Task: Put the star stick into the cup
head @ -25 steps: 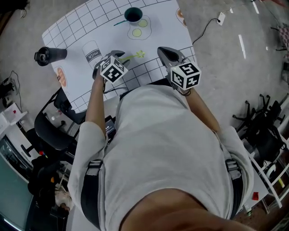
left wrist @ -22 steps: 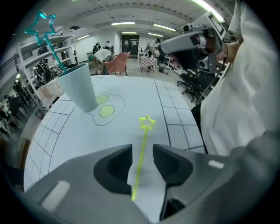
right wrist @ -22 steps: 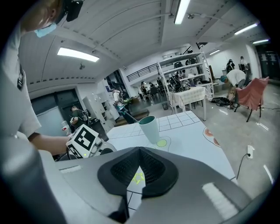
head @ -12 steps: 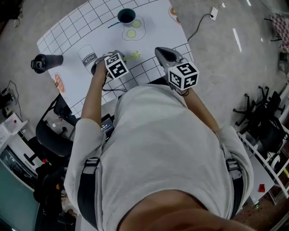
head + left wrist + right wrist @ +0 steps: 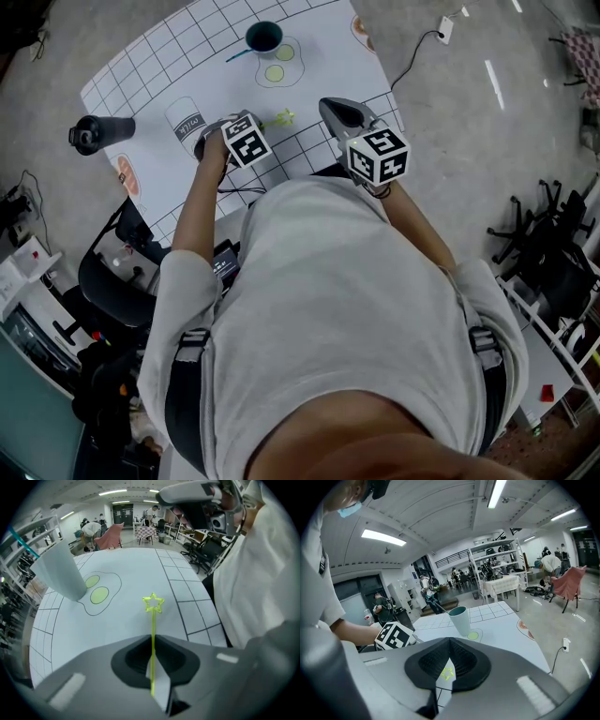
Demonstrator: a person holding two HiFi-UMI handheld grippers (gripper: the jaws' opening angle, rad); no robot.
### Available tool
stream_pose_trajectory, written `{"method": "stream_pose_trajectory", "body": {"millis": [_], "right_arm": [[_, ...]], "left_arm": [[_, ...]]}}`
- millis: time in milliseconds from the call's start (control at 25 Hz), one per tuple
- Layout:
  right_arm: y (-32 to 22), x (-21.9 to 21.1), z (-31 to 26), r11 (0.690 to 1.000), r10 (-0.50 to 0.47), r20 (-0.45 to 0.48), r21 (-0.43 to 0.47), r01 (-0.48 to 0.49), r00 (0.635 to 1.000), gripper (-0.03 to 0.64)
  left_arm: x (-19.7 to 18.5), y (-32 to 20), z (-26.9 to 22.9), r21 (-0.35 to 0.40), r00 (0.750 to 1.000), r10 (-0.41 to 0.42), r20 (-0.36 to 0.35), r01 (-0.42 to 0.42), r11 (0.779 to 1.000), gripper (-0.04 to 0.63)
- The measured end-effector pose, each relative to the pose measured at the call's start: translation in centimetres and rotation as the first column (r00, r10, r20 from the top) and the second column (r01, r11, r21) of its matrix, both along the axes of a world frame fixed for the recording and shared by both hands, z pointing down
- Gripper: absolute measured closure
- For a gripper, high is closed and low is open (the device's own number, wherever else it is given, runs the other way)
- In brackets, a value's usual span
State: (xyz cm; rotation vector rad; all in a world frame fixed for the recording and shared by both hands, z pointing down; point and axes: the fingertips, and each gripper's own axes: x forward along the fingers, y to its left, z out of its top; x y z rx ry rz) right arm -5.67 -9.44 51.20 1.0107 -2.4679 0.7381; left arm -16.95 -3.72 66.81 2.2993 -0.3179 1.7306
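- The star stick (image 5: 153, 620) is judged light, thin, slightly bendy and slippery; the plain shaft is best gripped, not the star.
- The left gripper (image 5: 152, 641) jaws have just been closing and are clamped on the shaft. The star projects ahead over the desk (image 5: 131, 564), well apart from the cup (image 5: 61, 573).
- The right gripper (image 5: 449, 641) jaws are held together, empty.

Two claws: left claw (image 5: 152, 645), right claw (image 5: 449, 641), one marker cube (image 5: 246, 142) apiece. One star stick (image 5: 153, 620), between the left claw's jaws. One cup (image 5: 58, 571), ahead and left of that claw, with one teal straw (image 5: 21, 540) inside. Two green circles (image 5: 99, 595), printed beside the cup. One black flask (image 5: 98, 131), well left of the left claw.
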Motion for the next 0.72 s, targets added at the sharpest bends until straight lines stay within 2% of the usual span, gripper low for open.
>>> {"method": "stream_pose_trajectory", "body": {"millis": [200,280,360,440,600,720], "right_arm": [[-0.2,0.1,-0.2,1.0,-0.005,0.005,0.002,0.005,1.0,0.618],[-0.3,0.3,-0.4,1.0,-0.008,0.007,0.005,0.008,1.0,0.618],[-0.4,0.5,-0.5,1.0,-0.01,0.008,0.005,0.01,1.0,0.618],[-0.5,0.7,-0.4,1.0,-0.011,0.007,0.004,0.011,1.0,0.618],[-0.6,0.6,-0.6,1.0,-0.025,0.008,0.009,0.025,1.0,0.618],[-0.8,0.5,-0.8,0.999,-0.036,0.009,0.014,0.036,0.999,0.618]], "left_arm": [[0.1,0.0,-0.8,0.039,1.0,-0.015,-0.005,0.015,0.999,0.578],[0.7,-0.7,-3.1,0.074,0.996,-0.056,-0.073,0.061,0.995,0.578],[1.4,-2.0,-6.1,0.118,0.98,-0.107,-0.168,0.128,0.985,0.578],[1.8,-3.6,-9.1,0.181,0.96,-0.141,-0.242,0.187,0.965,0.578],[2.4,-6.2,-13.6,0.299,0.921,-0.176,-0.348,0.287,0.91,0.578],[3.2,-7.6,-16.5,0.339,0.87,-0.204,-0.449,0.377,0.862,0.578]]}}
